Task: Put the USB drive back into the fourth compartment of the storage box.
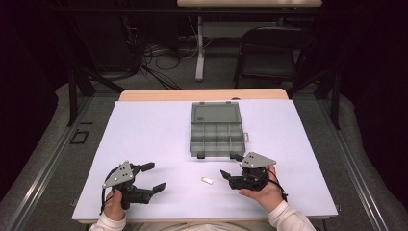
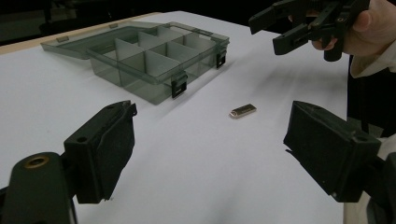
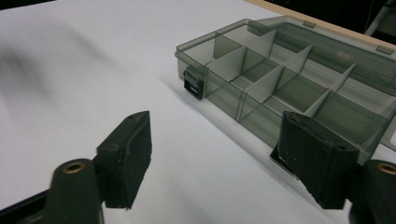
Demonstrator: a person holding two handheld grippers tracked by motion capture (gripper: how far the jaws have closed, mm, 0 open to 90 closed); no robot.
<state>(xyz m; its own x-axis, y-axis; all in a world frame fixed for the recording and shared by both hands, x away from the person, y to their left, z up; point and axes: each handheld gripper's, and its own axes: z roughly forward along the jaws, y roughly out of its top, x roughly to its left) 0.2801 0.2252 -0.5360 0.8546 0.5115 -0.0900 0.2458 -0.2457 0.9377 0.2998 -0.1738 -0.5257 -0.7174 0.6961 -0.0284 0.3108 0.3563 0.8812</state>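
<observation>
Small metal tag (image 1: 207,180) lies flat — before open organizer box (image 1: 216,139).

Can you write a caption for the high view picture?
Two open grippers, left and right, flank a small metal piece before an open organizer box.

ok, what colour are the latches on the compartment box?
Black, on the translucent grey compartment box; the latches show best in the left gripper view.

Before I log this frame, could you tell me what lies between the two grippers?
A small metal piece lies on the white table between the left gripper and right gripper, in the high view.
</observation>
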